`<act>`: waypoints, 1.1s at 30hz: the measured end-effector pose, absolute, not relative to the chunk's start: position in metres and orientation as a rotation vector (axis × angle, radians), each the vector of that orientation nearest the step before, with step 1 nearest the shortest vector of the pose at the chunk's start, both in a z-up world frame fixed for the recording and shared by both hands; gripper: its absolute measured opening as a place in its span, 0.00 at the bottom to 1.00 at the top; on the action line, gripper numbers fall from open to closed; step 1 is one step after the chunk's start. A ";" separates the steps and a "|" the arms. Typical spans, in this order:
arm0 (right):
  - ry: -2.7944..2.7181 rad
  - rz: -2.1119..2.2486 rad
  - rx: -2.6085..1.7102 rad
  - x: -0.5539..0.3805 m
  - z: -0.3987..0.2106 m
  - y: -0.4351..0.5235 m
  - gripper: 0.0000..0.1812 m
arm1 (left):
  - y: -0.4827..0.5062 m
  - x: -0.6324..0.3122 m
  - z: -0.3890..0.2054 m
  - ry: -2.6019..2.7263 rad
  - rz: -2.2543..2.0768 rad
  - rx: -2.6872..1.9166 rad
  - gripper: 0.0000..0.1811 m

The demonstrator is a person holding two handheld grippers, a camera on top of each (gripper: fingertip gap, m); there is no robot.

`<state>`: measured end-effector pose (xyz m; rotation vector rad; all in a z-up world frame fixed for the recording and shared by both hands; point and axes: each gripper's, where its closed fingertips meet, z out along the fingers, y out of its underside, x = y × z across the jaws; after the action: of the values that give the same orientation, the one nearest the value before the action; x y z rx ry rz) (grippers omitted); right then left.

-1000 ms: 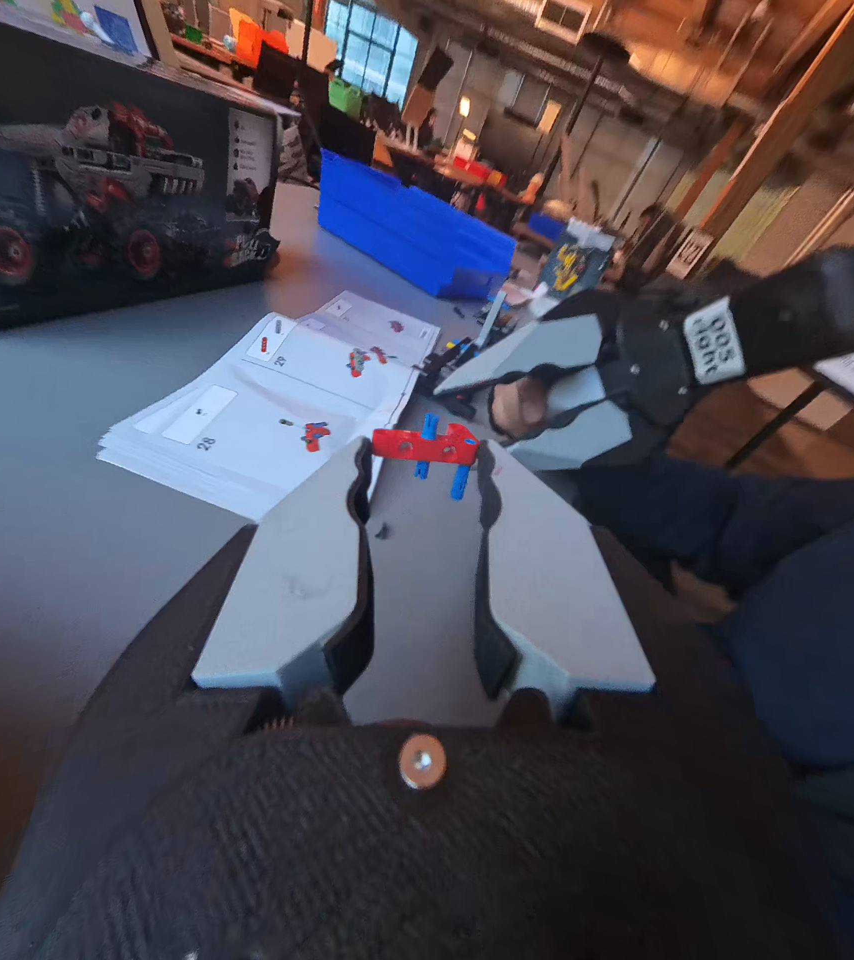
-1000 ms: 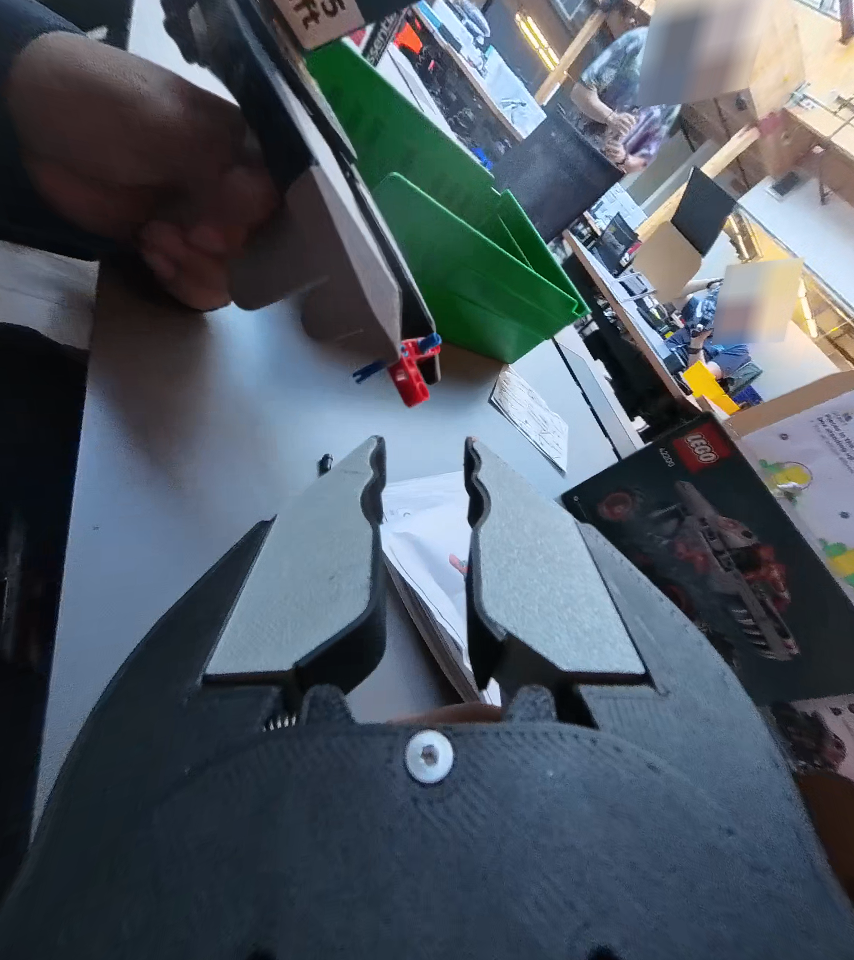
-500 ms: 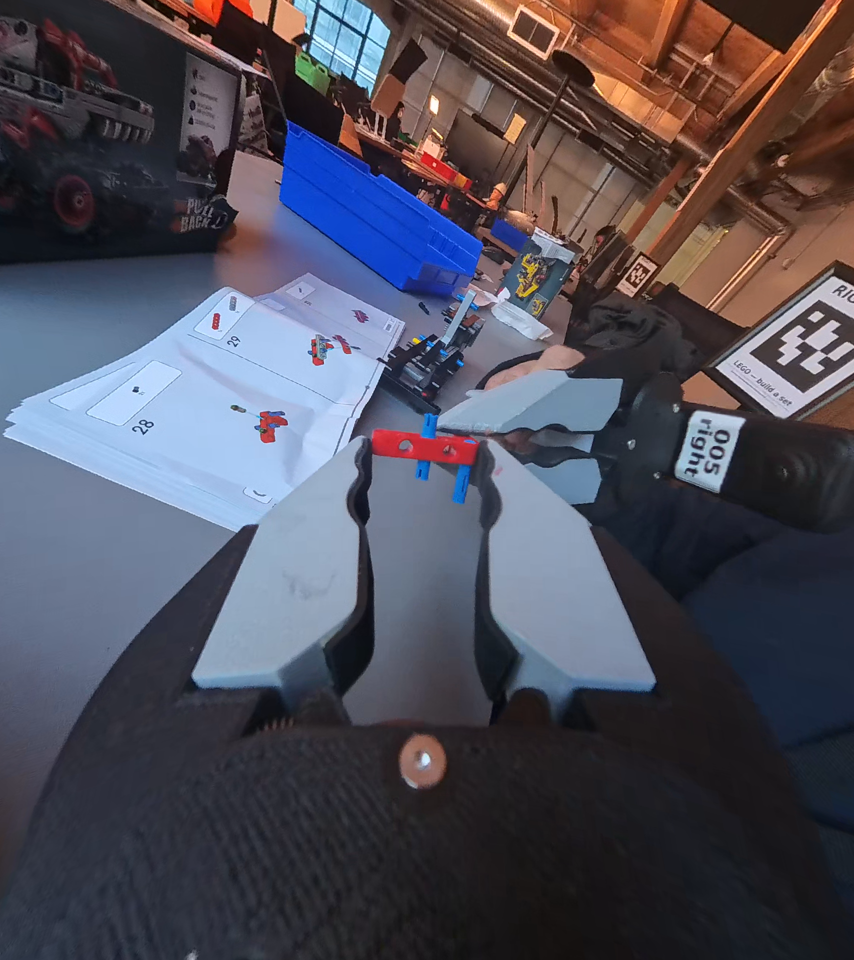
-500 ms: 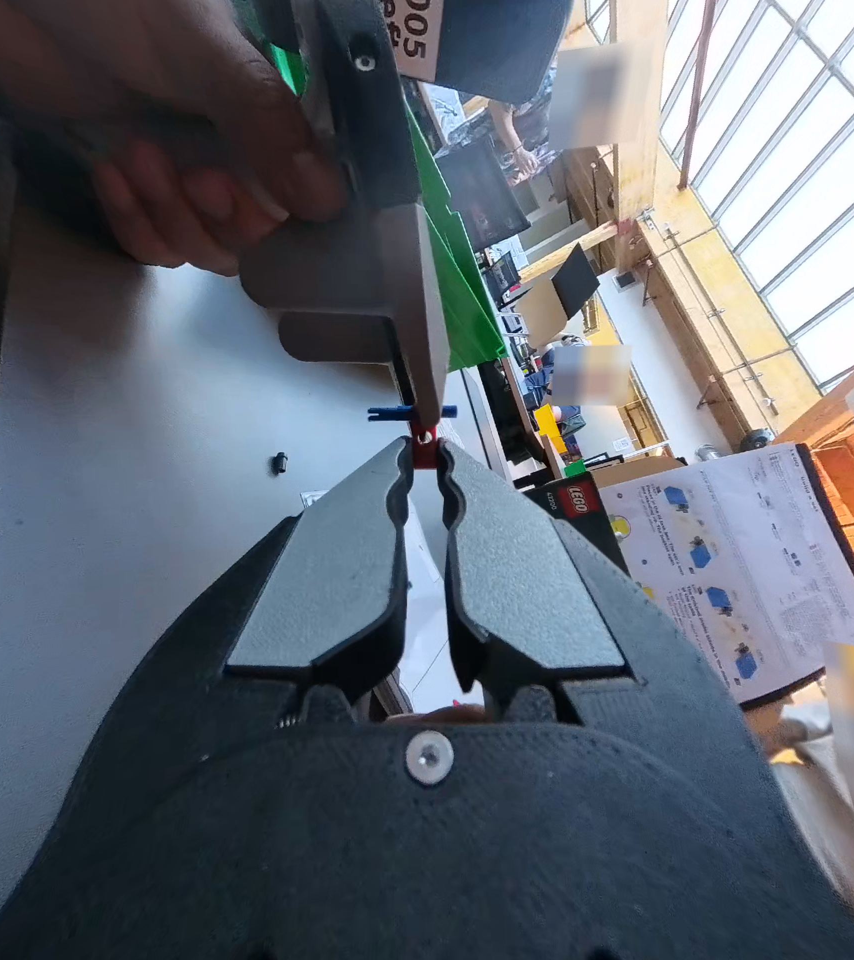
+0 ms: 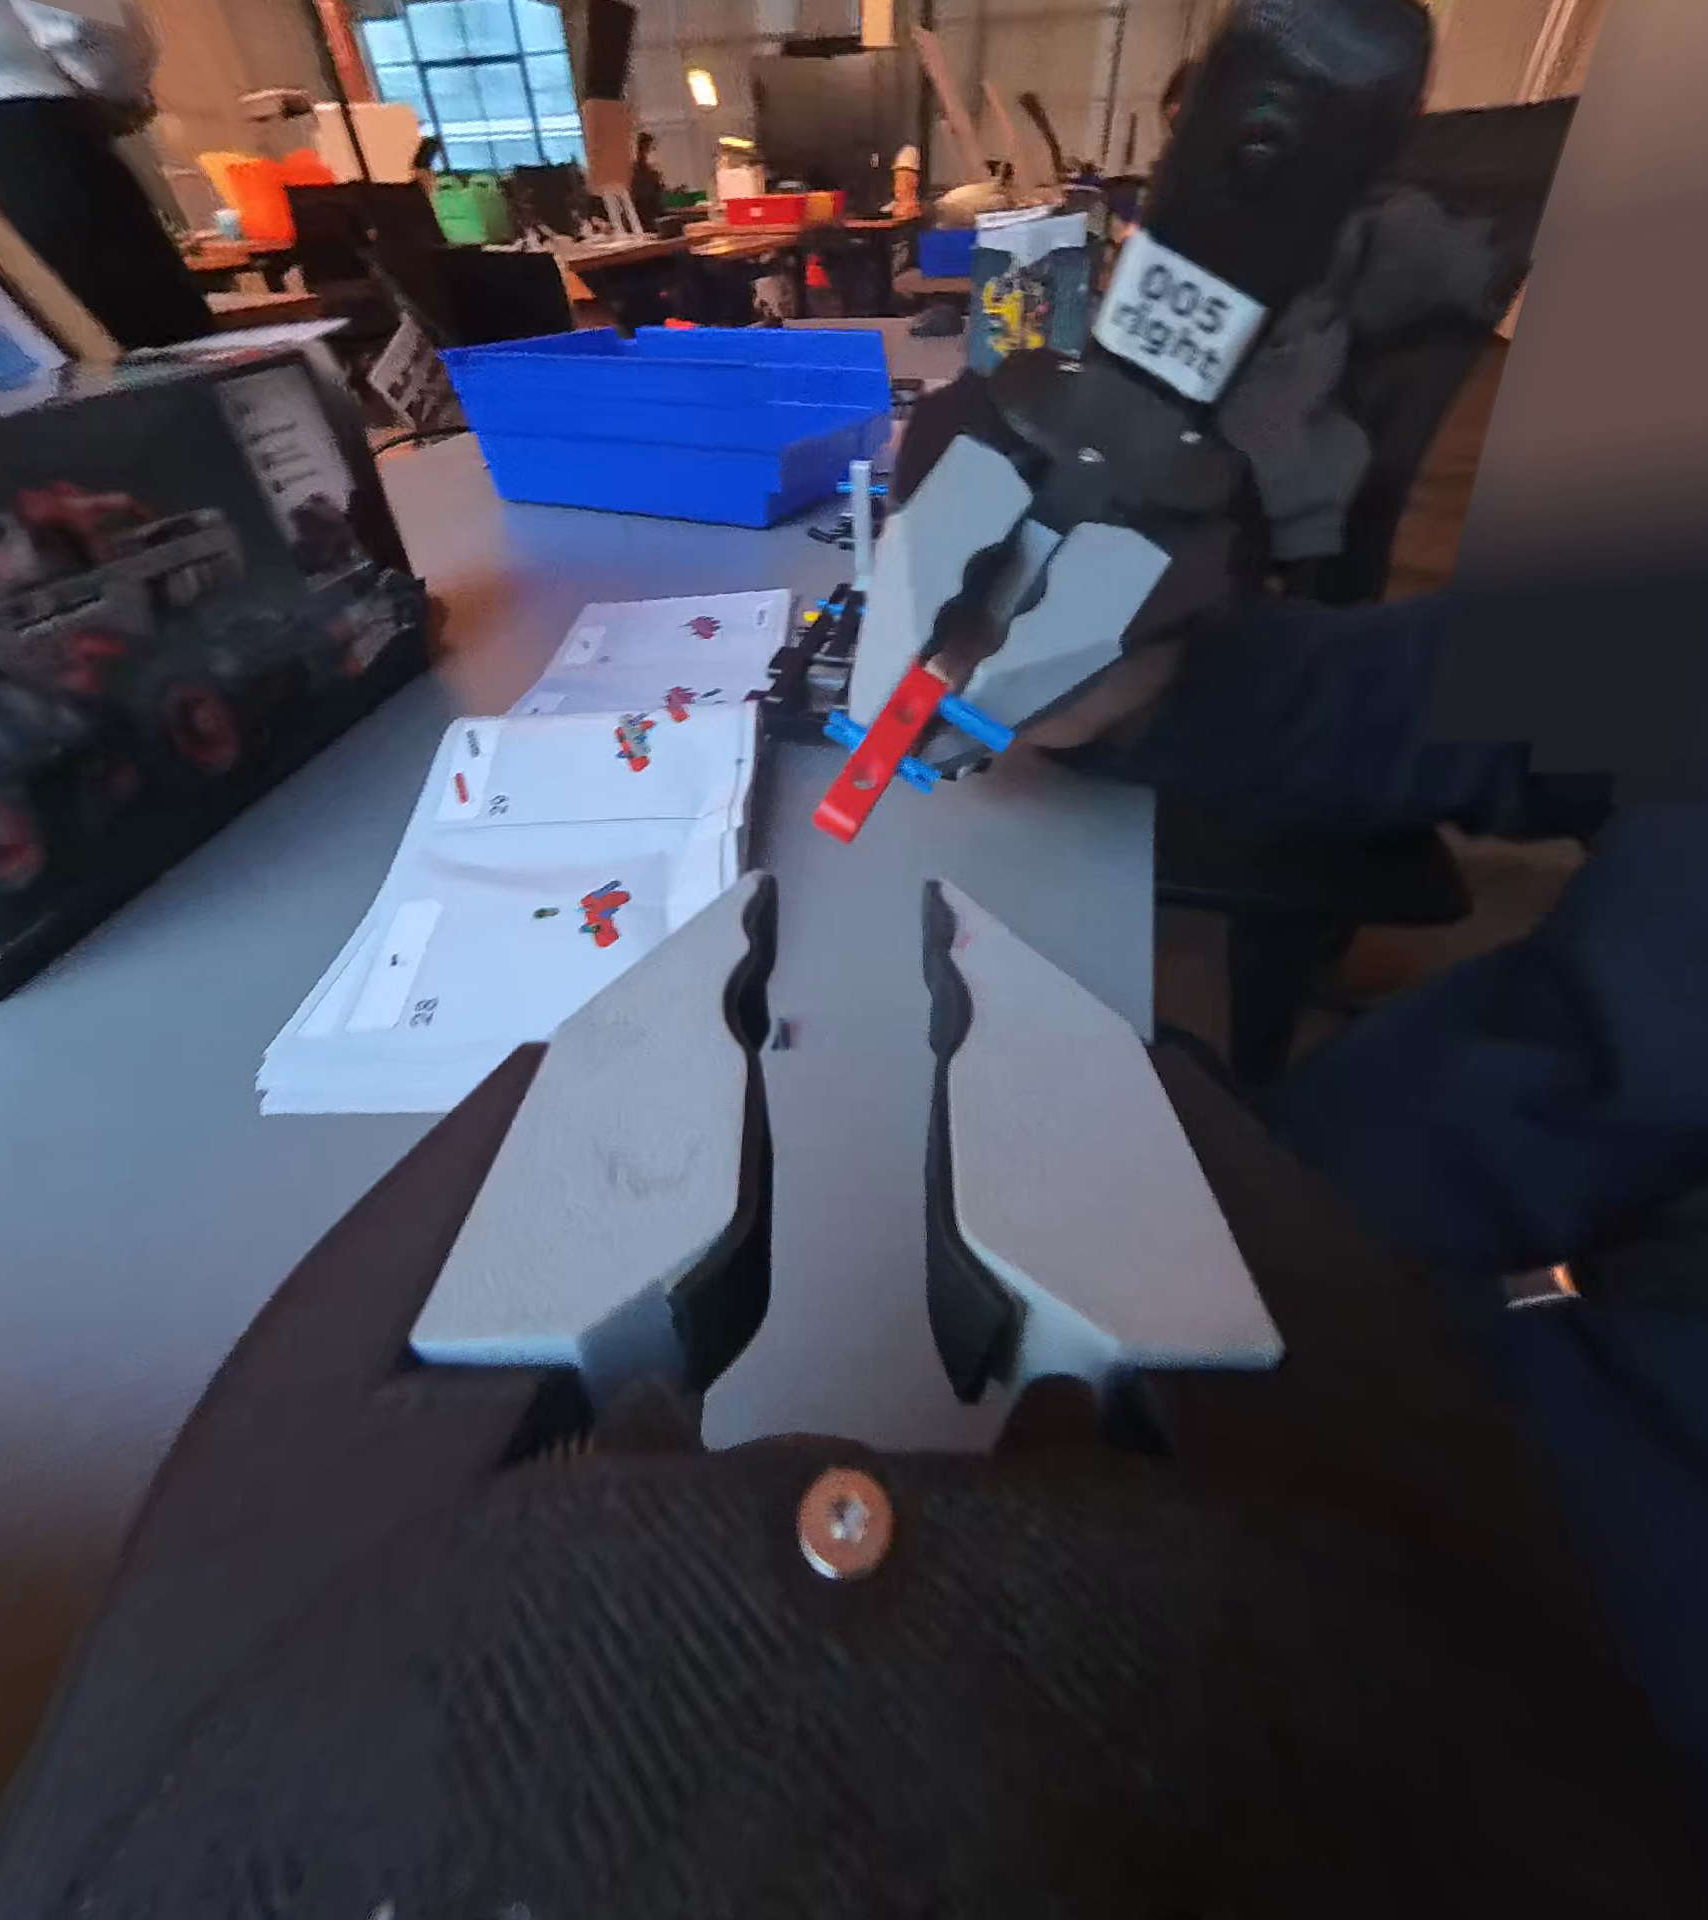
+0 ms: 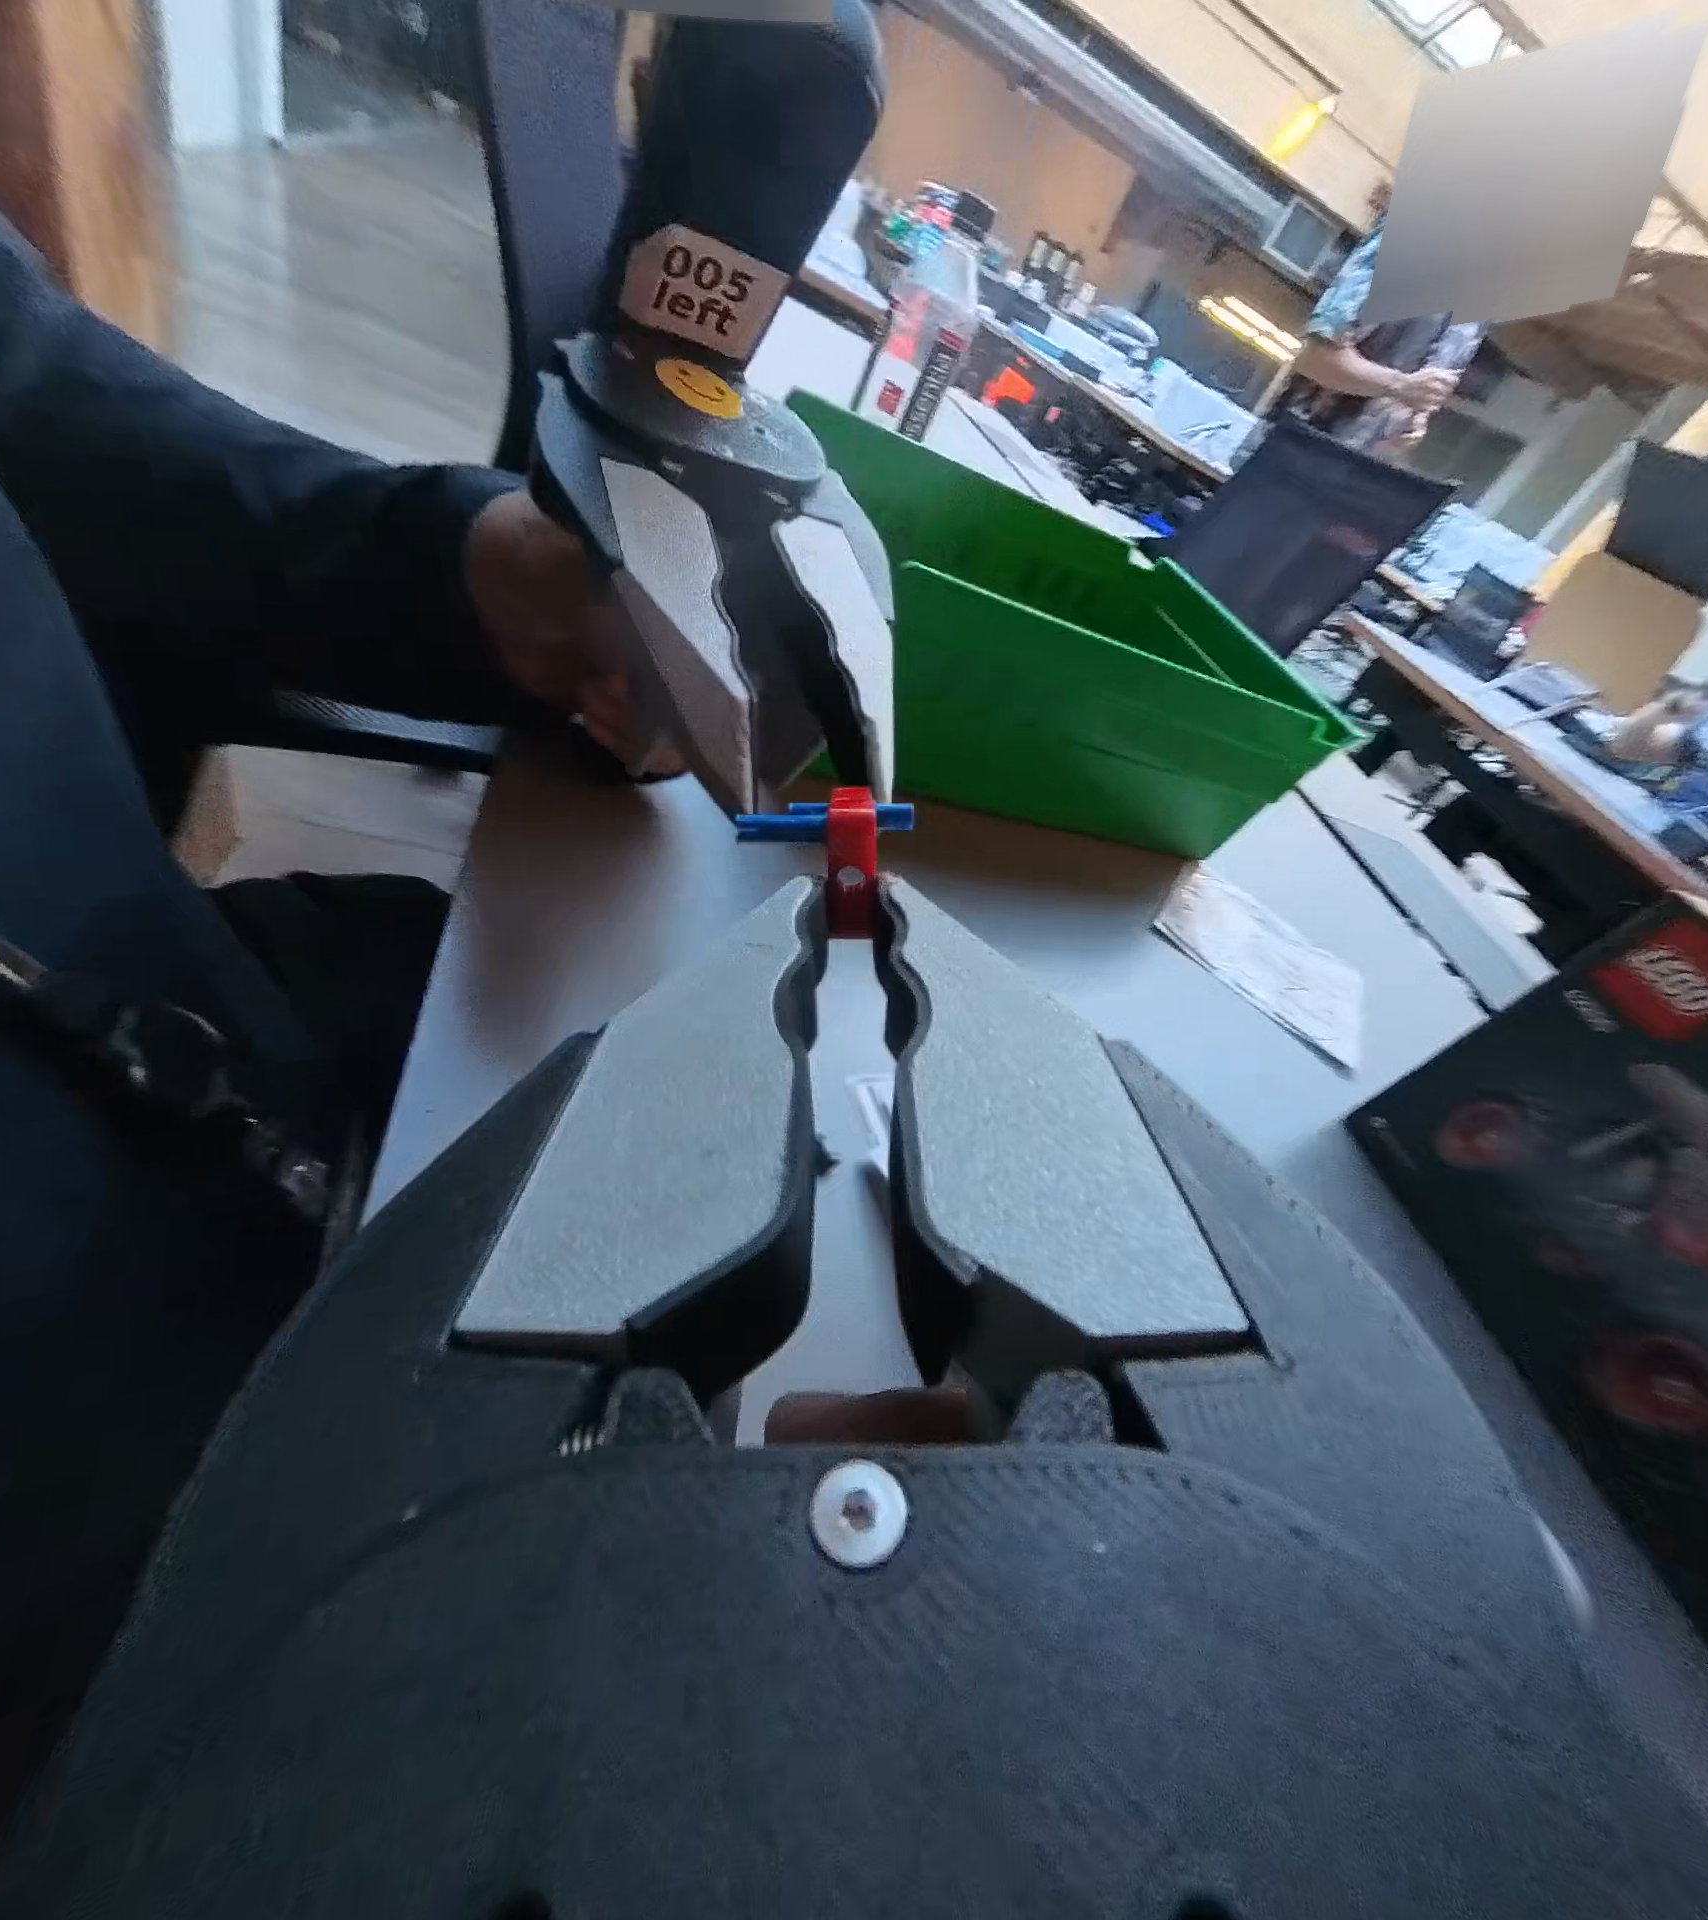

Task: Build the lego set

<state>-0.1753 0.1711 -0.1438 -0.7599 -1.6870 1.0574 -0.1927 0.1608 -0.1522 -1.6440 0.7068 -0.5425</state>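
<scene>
A red lego beam [image 5: 881, 748] with blue axles [image 5: 975, 719] through it is held above the grey table [image 5: 1016, 894]. My right gripper [image 6: 848, 904] is shut on one end of the red beam [image 6: 848, 847]; in the left wrist view the right gripper [image 5: 938, 675] points down toward me with the beam sticking out. My left gripper [image 5: 845, 904] is open and empty, a short way back from the beam. In the right wrist view the left gripper [image 6: 808, 790] hangs open just above the blue axle [image 6: 777, 826].
An open instruction booklet [image 5: 559, 862] lies left of the grippers, a partly built black model [image 5: 814, 665] beyond it. The dark lego box [image 5: 123, 644] stands at the left. A blue bin [image 5: 673, 426] and a green bin [image 6: 1089, 686] sit farther back. A small dark piece [image 5: 782, 1034] lies on the table. Left and right tips are no more than a few centimetres apart.
The red beam has passed from my left gripper to my right. The right gripper closed on it; the left gripper opened and drew back.
</scene>
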 end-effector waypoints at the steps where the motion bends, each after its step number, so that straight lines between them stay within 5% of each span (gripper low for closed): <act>1: -1.698 1.091 -0.756 -0.175 -0.144 0.168 0.03 | 0.159 -0.189 -0.154 0.729 -0.537 -1.634 0.13; 10: -1.791 1.155 -0.741 -0.173 -0.154 0.152 0.03 | 0.147 -0.182 -0.147 0.781 -0.571 -1.556 0.04; 33: -1.779 1.184 -0.733 -0.172 -0.151 0.148 0.04 | 0.143 -0.174 -0.153 0.853 -0.524 -1.555 0.03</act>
<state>-0.1720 0.1484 -0.1506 -0.7328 -1.7787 1.1840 -0.1738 0.1428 -0.1531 -1.5550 0.8532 -0.5244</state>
